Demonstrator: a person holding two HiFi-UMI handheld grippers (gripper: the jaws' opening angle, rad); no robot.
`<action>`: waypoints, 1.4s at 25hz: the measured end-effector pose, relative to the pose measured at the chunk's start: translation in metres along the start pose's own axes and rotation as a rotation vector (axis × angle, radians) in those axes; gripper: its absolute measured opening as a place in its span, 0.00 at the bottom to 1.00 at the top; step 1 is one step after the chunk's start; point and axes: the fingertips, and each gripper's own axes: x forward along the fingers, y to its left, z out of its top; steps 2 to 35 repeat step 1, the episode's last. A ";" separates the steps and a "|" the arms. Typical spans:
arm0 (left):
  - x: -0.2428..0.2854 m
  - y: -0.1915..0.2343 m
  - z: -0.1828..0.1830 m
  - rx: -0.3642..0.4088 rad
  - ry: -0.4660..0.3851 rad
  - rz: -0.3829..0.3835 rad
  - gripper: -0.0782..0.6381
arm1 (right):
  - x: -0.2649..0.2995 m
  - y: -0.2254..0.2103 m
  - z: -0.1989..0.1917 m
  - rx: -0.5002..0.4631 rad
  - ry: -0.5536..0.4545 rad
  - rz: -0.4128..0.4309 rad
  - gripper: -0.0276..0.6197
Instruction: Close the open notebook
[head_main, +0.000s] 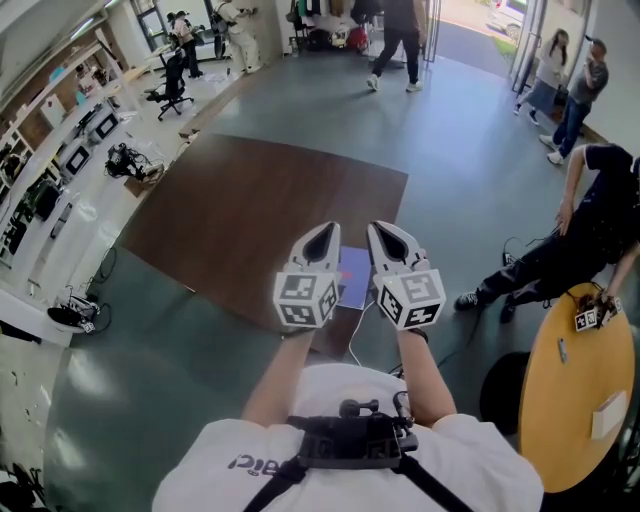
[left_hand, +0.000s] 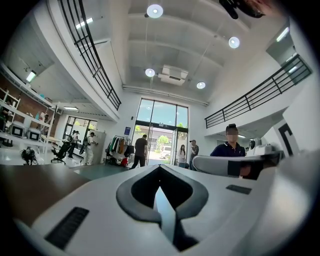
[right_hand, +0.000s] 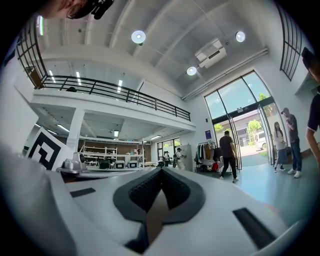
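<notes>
In the head view a blue-purple notebook (head_main: 352, 276) lies on the brown table (head_main: 250, 210). It shows only in the gap between my two grippers, so I cannot tell whether it lies open or closed. My left gripper (head_main: 322, 233) and right gripper (head_main: 385, 231) are held side by side above it, pointing level and away from me. Both are shut with nothing in them. The left gripper view has its jaws (left_hand: 160, 169) meeting at the tip, with the right gripper (left_hand: 231, 163) alongside. In the right gripper view the jaws (right_hand: 161, 171) also meet, and no notebook shows.
A white cable (head_main: 356, 338) trails off the table's near edge. A round yellow table (head_main: 580, 390) stands at the right, with a person (head_main: 590, 230) crouched beside it. Benches with equipment (head_main: 60, 160) line the left wall. Other people stand by the glass doors far ahead.
</notes>
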 end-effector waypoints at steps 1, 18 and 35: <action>-0.001 -0.003 -0.001 0.002 0.000 -0.001 0.12 | -0.003 -0.002 0.000 0.000 -0.002 -0.003 0.05; -0.001 -0.003 -0.001 0.002 0.000 -0.001 0.12 | -0.003 -0.002 0.000 0.000 -0.002 -0.003 0.05; -0.001 -0.003 -0.001 0.002 0.000 -0.001 0.12 | -0.003 -0.002 0.000 0.000 -0.002 -0.003 0.05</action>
